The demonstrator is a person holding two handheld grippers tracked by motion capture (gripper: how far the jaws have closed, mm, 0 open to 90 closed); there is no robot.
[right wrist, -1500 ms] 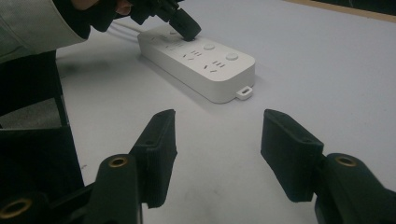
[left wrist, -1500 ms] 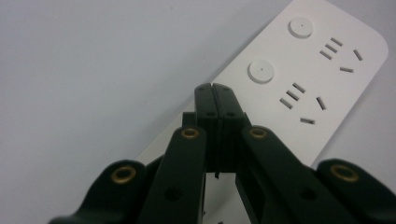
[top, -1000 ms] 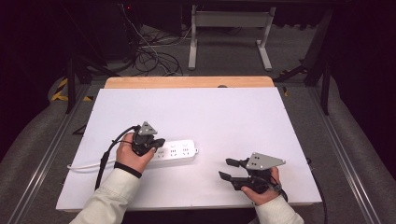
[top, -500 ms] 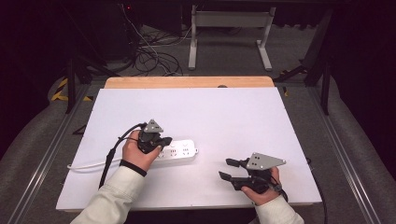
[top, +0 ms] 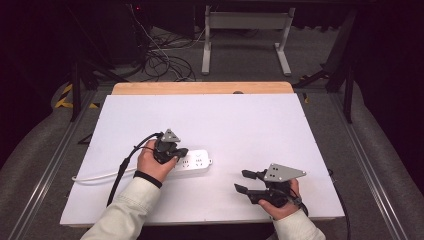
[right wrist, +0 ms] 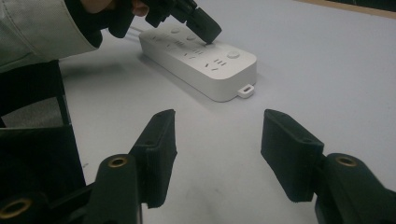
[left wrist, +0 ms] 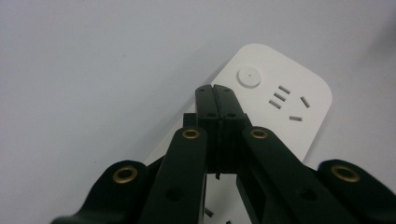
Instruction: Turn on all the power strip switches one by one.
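Note:
A white power strip (top: 197, 161) lies flat on the white table (top: 240, 115), left of centre. My left gripper (top: 180, 151) is shut with nothing between its jaws, and its joined tips (left wrist: 216, 91) point down at the strip's top face (left wrist: 289, 116), just short of a round button (left wrist: 249, 76). In the right gripper view those tips (right wrist: 208, 30) sit at or just above the strip (right wrist: 205, 70); I cannot tell if they touch. My right gripper (top: 241, 181) rests near the front right, open and empty (right wrist: 217, 140), pointing toward the strip.
The strip's white cord (top: 100, 176) runs left toward the table's edge, and my left gripper's black cable (top: 120, 172) trails beside it. A wooden strip (top: 200, 88) borders the far edge. Cables and metal frame legs (top: 245, 30) stand on the floor beyond.
My left gripper has slid a little to the right over the power strip, jaws still shut. The right gripper has stayed where it was.

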